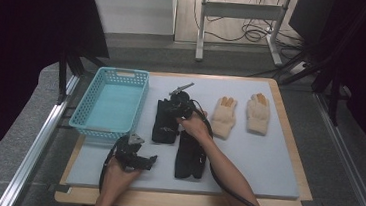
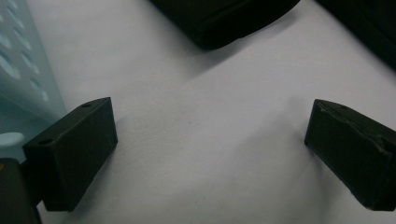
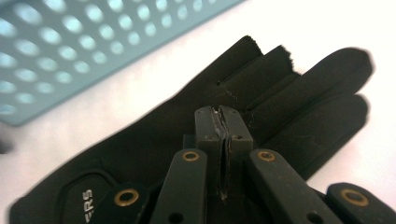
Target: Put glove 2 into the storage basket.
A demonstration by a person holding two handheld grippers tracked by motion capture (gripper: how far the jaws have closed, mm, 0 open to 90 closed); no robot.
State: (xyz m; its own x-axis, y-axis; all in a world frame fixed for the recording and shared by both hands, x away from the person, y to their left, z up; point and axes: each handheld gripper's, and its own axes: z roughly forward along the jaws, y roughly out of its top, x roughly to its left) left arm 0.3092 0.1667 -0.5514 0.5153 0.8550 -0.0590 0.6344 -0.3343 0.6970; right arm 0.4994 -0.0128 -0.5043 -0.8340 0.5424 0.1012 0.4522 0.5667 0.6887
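while over glove (image 3: 196, 126), right gripper (image 3: 224, 126) pinched

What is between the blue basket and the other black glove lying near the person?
The black glove pinched by the right gripper lies between the blue basket and the second black glove, in the high view.

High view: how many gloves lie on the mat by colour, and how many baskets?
Black fabric gloves: 2, one under the right claw, one nearer the person.
Cream knit gloves with orange fingertips: 2.
Light blue perforated plastic basket: 1.
Total: 5.
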